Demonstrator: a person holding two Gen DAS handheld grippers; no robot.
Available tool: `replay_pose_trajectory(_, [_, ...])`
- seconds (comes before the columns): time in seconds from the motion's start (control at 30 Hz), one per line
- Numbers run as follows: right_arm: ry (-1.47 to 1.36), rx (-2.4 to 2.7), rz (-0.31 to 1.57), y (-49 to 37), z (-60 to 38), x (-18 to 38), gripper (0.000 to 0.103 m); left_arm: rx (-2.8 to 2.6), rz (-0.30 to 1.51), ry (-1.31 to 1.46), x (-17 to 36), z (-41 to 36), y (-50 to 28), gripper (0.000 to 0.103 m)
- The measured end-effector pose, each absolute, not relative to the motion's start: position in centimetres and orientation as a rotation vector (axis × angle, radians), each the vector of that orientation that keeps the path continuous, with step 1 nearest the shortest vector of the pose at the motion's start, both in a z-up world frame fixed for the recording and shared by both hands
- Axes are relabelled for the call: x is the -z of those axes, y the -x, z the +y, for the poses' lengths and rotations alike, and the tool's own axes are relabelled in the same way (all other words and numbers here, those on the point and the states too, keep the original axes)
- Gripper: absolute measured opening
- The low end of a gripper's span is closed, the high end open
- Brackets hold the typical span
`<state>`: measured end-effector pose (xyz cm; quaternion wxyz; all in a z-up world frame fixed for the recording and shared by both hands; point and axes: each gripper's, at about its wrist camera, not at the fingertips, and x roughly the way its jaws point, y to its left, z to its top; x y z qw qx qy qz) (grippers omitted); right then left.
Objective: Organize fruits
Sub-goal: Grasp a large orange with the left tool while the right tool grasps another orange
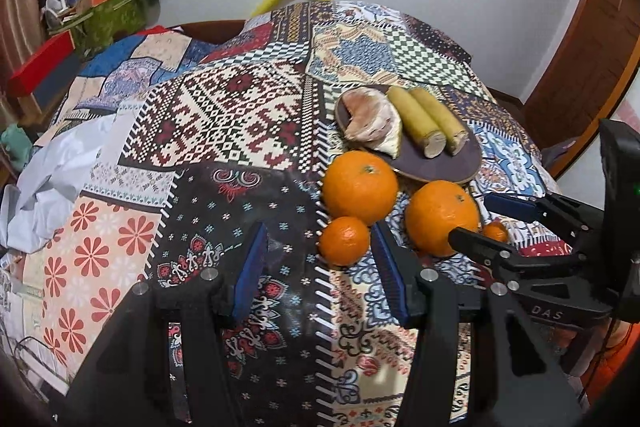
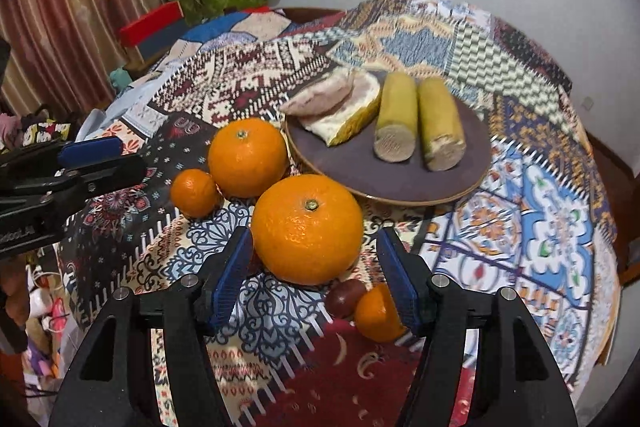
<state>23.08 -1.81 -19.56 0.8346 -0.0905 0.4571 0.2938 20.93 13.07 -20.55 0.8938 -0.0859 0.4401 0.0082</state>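
Right wrist view: the right gripper [image 2: 316, 267] is standing with its blue-padded jaws apart and gripping nothing, and the big round orange [image 2: 307, 229] is lying between the finger tips, clear of both pads. Just behind the right pad a small orange mandarin [image 2: 376, 319] and a dark brown oval fruit [image 2: 345, 297] are sitting side by side (the mandarin partly hidden by the pad). Beyond the big orange a second large orange [image 2: 248, 157] is lying, with a small mandarin [image 2: 195, 193] touching its left side. Farther out, the round dark wooden plate [image 2: 400, 183] is carrying two short yellow-green cane pieces [image 2: 420, 123] and a peeled pomelo wedge [image 2: 340, 107].

Left wrist view: the left gripper [image 1: 320, 263] is also hanging with jaws apart and empty over the patchwork tablecloth [image 1: 220, 115]; the small mandarin [image 1: 344, 241] is lying just ahead between its tips, nearer the right pad, touching neither. The right gripper [image 1: 480, 223] is showing at the right, its fingers flanking the big orange [image 1: 442, 217].
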Motion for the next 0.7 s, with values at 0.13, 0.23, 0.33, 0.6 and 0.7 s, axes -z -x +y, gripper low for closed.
replay_pose_trajectory(0.13, [0.163, -0.633, 0.994, -23.6, -1.4, 20.3, 0.066, -0.013, 0.924, 0.19, 21.3, 13.4, -21.2, 0.053])
replay_pose_trajectory(0.23, [0.164, -0.64, 1.005, -23.9, -0.9, 20.8, 0.067, -0.003, 0.934, 0.191, 21.7, 13.3, -21.5, 0.053])
replay_pose_trajectory(0.33, [0.169, -0.642, 1.001, -24.0, -0.6, 21.1, 0.068, 0.003, 0.935, 0.186, 21.8, 13.2, -21.9, 0.053])
replay_pose_trajectory(0.6, [0.077, -0.657, 1.0, -24.4, -2.2, 20.3, 0.066, 0.028, 0.937, 0.188, 21.6, 12.4, -23.1, 0.056])
replay_pose_trajectory(0.7, [0.062, -0.65, 0.962, -24.4, -3.1, 19.0, 0.066, 0.035, 0.937, 0.181, 21.6, 11.9, -23.8, 0.059])
